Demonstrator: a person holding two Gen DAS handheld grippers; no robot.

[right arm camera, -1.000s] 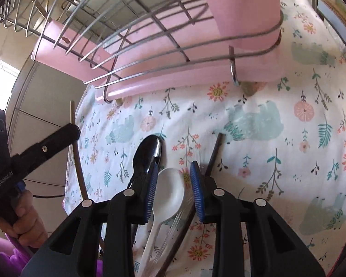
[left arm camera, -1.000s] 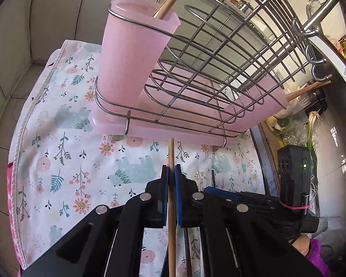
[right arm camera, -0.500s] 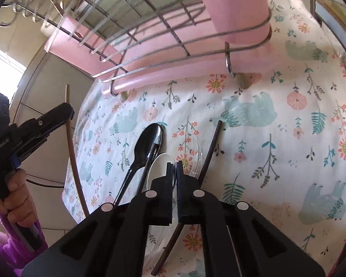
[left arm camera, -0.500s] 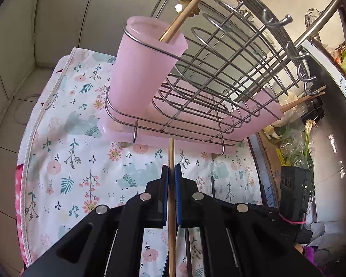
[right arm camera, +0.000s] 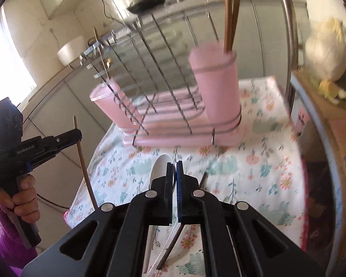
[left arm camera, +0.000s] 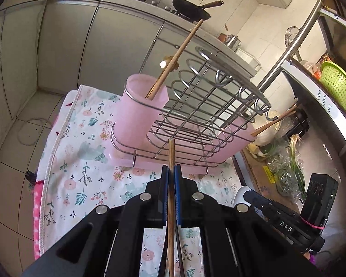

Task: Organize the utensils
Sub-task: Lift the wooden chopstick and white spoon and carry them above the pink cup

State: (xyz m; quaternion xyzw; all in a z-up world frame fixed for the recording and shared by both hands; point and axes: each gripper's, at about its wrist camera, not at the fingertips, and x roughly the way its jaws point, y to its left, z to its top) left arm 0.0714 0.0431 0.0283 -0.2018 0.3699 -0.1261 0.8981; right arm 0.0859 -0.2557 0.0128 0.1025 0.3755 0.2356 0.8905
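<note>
My left gripper [left arm camera: 171, 173] is shut on a wooden chopstick [left arm camera: 171, 198], held upright above the floral cloth; it also shows in the right wrist view [right arm camera: 77, 136]. Ahead stands a wire dish rack [left arm camera: 207, 106] with a pink cup [left arm camera: 138, 113] at its left end, one chopstick [left arm camera: 177, 55] in it. My right gripper [right arm camera: 174, 170] is shut on a white spoon [right arm camera: 160, 168], lifted off the cloth. The rack's other pink cup [right arm camera: 215, 85] holds two chopsticks [right arm camera: 231, 11]. A dark chopstick [right arm camera: 184, 224] lies on the cloth under the right gripper.
The floral cloth [left arm camera: 80, 173] covers the table under the rack's pink tray [right arm camera: 173, 138]. Grey cabinets [left arm camera: 57, 46] and pans [left arm camera: 191, 9] stand behind. A green basket [left arm camera: 339, 87], vegetables [left arm camera: 295, 161] and a metal pole [right arm camera: 290, 34] are at the right.
My right gripper closed on the white spoon and lifted it off the cloth. My left gripper rose and drew back from the rack, still holding its chopstick.
</note>
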